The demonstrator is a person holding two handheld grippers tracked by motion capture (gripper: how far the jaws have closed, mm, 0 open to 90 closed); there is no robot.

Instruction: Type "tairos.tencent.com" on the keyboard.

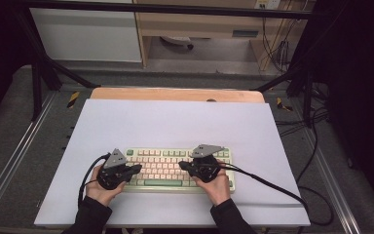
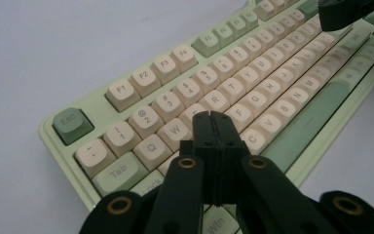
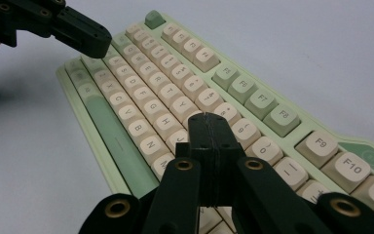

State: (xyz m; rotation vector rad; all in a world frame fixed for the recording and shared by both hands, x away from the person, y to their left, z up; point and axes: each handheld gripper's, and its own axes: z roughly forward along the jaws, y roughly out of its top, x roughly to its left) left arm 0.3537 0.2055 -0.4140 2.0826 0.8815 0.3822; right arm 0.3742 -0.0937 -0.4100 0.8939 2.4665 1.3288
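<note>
Both tools are clenched tight with nothing between their jaws, and each is used as a single blunt tip for pressing keys on the keyboard [image 1: 179,168], which lies on the white sheet [image 1: 175,122] covering the worktop, directly under both tools. The step in hand looks like typing: the left tool [image 1: 135,169] hangs over the left end of the keys and the right tool [image 1: 182,165] over the right half, their tips pointing toward each other across the middle rows.

The next move, as I judge it, calls for a short straight dip of one tip onto one key, square enough not to catch its neighbour, since the closed tip is about as wide as a keycap.

The high view gives the layout: both hands, the trailing cables, the whole keyboard beneath them. It cannot show which key sits under a tip. The left gripper view does: the left tool [image 2: 212,117] sits just ahead of W, near E and R, with Esc and Tab off to its left. The right gripper view puts the right tool [image 3: 208,118] by Y and the number row, with the other tool farther off at the top left.
</note>
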